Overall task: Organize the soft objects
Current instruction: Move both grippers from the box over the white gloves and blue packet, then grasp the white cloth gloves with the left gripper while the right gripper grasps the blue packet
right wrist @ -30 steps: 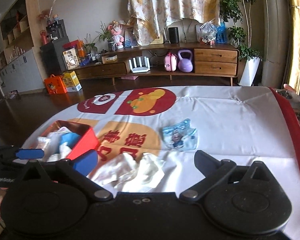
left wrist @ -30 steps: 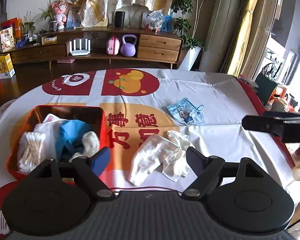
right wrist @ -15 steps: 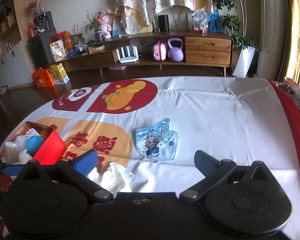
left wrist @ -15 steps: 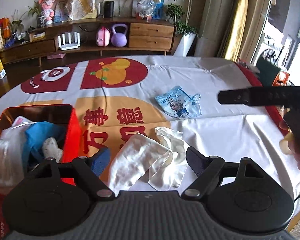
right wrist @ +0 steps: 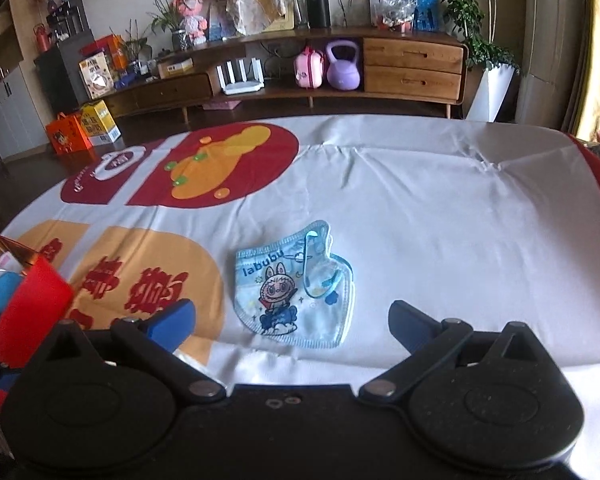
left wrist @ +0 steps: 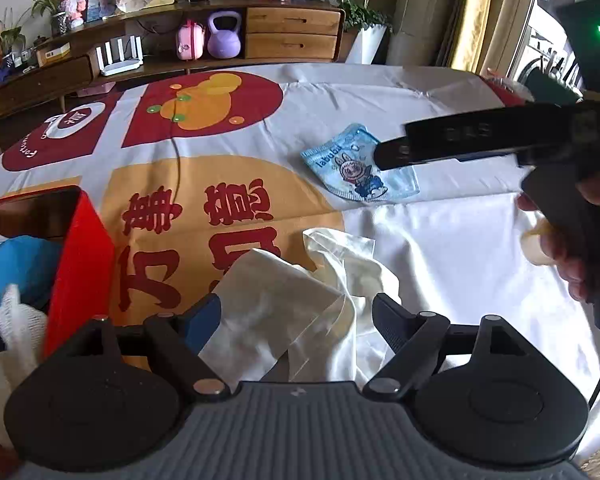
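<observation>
Both claws have come forward and down since a second ago: cream cloth fills more of the left view, and the blue mask went from far ahead to right in front of the right claw.

Left claw (left wrist: 296, 316): jaws wide apart, nothing pinched. Crumpled cream cloth (left wrist: 300, 304) lies on the counter (left wrist: 440, 248) directly between and just ahead of the fingertips, bunched and partly folded over itself; whether the pads touch it I cannot tell. Red bin (left wrist: 82, 264) sits just left of this claw, already holding a blue soft item (left wrist: 16, 264) and white knit pieces (left wrist: 20, 320). The bin's near wall is close beside the left finger.

Right claw (right wrist: 292, 320): jaws wide apart, empty. Blue cartoon-print face mask (right wrist: 296, 288) lies flat on the white cloth cover between the two fingertips and slightly ahead, ear loop draped over its top. No contact visible. Red bin corner (right wrist: 28, 308) shows at the far left of this claw.

From the left view, the right claw's body (left wrist: 480, 140) crosses ahead and to the right, hovering over the mask (left wrist: 356, 172), with the person's hand (left wrist: 568, 240) on its handle. Mask is ahead-right of the left claw, apart from the cream cloth.
</observation>
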The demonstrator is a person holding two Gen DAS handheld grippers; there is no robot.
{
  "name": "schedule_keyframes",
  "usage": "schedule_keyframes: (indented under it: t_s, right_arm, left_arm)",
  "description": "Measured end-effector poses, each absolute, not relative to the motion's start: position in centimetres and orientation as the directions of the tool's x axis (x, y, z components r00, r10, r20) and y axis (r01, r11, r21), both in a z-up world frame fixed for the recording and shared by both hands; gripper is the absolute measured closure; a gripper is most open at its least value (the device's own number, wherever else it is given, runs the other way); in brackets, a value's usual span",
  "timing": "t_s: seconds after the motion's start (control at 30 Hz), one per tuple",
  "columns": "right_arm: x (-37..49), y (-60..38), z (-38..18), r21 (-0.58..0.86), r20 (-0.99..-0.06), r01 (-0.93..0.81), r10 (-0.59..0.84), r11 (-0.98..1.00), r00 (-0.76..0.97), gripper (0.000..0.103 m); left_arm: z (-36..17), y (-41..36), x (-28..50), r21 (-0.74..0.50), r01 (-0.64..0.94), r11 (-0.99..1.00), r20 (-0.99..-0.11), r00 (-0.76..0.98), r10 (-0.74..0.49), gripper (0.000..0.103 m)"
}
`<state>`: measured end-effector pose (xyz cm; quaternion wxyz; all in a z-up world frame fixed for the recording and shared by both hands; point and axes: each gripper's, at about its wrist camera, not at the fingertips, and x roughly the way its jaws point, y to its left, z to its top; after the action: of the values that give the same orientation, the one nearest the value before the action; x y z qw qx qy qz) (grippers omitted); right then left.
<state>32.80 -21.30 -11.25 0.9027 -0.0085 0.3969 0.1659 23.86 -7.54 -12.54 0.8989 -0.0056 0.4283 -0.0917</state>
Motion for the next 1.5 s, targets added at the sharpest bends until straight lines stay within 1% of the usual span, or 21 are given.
schedule_keyframes:
  t_s: [0.37,0.47,0.7,0.77,0.83,0.9,0.93,0.97,1.0,1.03,1.07,1.1,1.13,1.17,1.2,1.23,1.3,1.4,1.5]
  right_arm:
    - [35.3,-19.6,-14.3,0.096,-0.743,-0.317,0.28,0.944,0.608,0.0]
    - [35.7,-19.4,-15.0,0.091,-0.751,-0.309,0.269,0.947,0.603,0.001]
    - [35.7,-18.7,-15.6,0.058,-0.748,-0.317,0.251,0.947,0.614,0.008]
    - [35.5,-18.5,-15.6,0.038,-0.746,-0.325,0.243,0.945,0.62,0.013]
    - [35.3,-18.1,-15.6,0.004,-0.744,-0.337,0.228,0.941,0.628,0.02]
    - [35.2,-18.0,-15.5,0.004,-0.742,-0.348,0.236,0.938,0.627,0.025]
    - [35.1,-18.0,-15.4,0.003,-0.742,-0.35,0.237,0.937,0.627,0.029]
    - [35.0,-17.9,-15.4,0.003,-0.741,-0.351,0.238,0.936,0.628,0.032]
    - [35.0,-17.9,-15.3,0.003,-0.74,-0.351,0.238,0.936,0.629,0.039]
    - [35.0,-17.9,-15.2,0.008,-0.742,-0.35,0.24,0.937,0.626,0.043]
    - [35.0,-18.0,-15.1,0.009,-0.742,-0.347,0.239,0.938,0.626,0.046]
    - [34.9,-18.0,-15.0,0.01,-0.742,-0.348,0.24,0.938,0.626,0.053]
    - [34.8,-18.0,-15.0,0.013,-0.741,-0.349,0.243,0.937,0.626,0.061]
    - [34.7,-18.0,-14.9,0.012,-0.74,-0.349,0.243,0.937,0.627,0.067]
    - [34.6,-18.0,-14.8,0.012,-0.741,-0.347,0.241,0.938,0.627,0.081]
    - [34.6,-18.0,-14.8,0.014,-0.743,-0.347,0.242,0.938,0.624,0.089]
    - [34.3,-18.0,-14.7,0.02,-0.745,-0.345,0.244,0.938,0.621,0.094]
    - [33.6,-18.2,-14.5,0.036,-0.739,-0.341,0.254,0.94,0.624,0.096]
    - [32.7,-18.4,-13.8,0.067,-0.733,-0.334,0.274,0.94,0.623,0.097]
  left_arm:
    - [-14.9,-8.0,25.1,-0.075,0.184,0.98,-0.783,0.598,-0.172,0.02]
    - [-15.2,-8.3,25.1,-0.049,0.202,0.978,-0.773,0.612,-0.165,0.02]
    - [-15.5,-8.9,24.8,-0.002,0.227,0.974,-0.758,0.635,-0.149,0.02]
    - [-15.6,-8.9,24.7,0.0,0.226,0.974,-0.755,0.639,-0.148,0.02]
    - [-15.6,-9.0,24.6,0.008,0.228,0.974,-0.753,0.642,-0.145,0.023]
    - [-15.5,-9.1,24.4,0.011,0.237,0.971,-0.749,0.646,-0.149,0.031]
    - [-15.4,-9.1,24.4,0.012,0.239,0.971,-0.748,0.646,-0.15,0.033]
    - [-15.3,-9.1,24.3,0.012,0.241,0.97,-0.747,0.647,-0.152,0.038]
    - [-15.3,-9.1,24.2,0.013,0.243,0.97,-0.746,0.648,-0.152,0.042]
    - [-15.2,-9.1,24.2,0.014,0.245,0.97,-0.746,0.648,-0.152,0.045]
    - [-15.2,-9.1,24.1,0.014,0.245,0.969,-0.746,0.648,-0.153,0.05]
    - [-15.1,-9.1,24.1,0.014,0.246,0.969,-0.745,0.649,-0.154,0.056]
    - [-15.1,-9.1,24.0,0.015,0.246,0.969,-0.745,0.65,-0.153,0.059]
    - [-15.0,-9.1,24.0,0.017,0.245,0.969,-0.745,0.65,-0.152,0.065]
    - [-15.0,-9.0,24.0,0.016,0.245,0.969,-0.745,0.649,-0.152,0.071]
    - [-15.0,-8.9,23.9,0.012,0.245,0.97,-0.746,0.648,-0.154,0.072]
    - [-14.8,-8.8,23.9,0.007,0.24,0.971,-0.749,0.645,-0.154,0.08]
    - [-14.6,-8.3,23.7,-0.012,0.233,0.972,-0.753,0.638,-0.163,0.084]
    - [-14.2,-8.0,23.5,-0.026,0.227,0.974,-0.752,0.637,-0.168,0.084]
